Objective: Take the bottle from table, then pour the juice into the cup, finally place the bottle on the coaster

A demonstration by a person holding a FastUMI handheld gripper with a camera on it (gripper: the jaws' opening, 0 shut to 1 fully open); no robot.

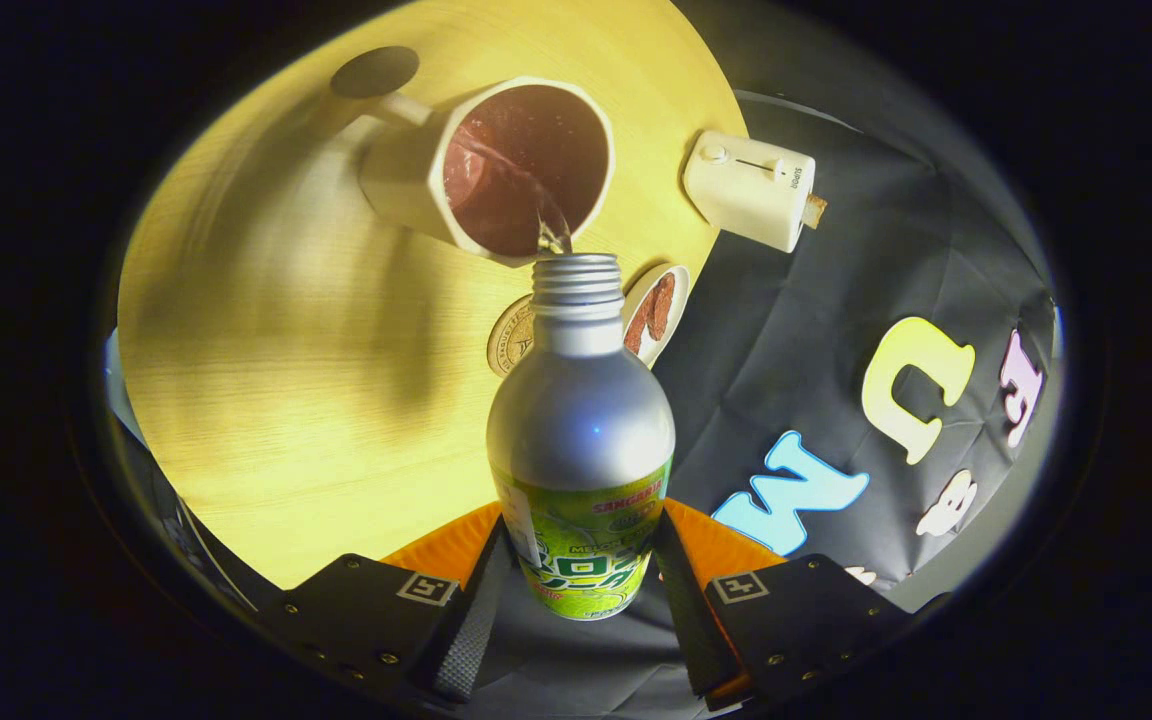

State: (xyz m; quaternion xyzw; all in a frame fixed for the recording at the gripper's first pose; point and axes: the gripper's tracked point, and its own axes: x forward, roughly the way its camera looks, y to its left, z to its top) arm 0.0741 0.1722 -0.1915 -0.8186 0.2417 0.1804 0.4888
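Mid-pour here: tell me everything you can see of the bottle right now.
The bottle is a metal-looking silver one with rounded shoulders, a narrow threaded neck and a green printed label round its lower body. Its cap is off. It sits between the fingers of the gripper, which press on its labelled part from both sides. It is tipped toward the white mug, mouth at the rim, with a thin stream running into the mug's dark inside. Coasters lie on the wooden table beneath its neck.

My gripper (581, 560) clamps a bottle (581, 420) of matt brushed metal with a glossy printed label. The cup (436, 170) looks like smooth glazed ceramic; the table (276, 380) is pale wood grain.
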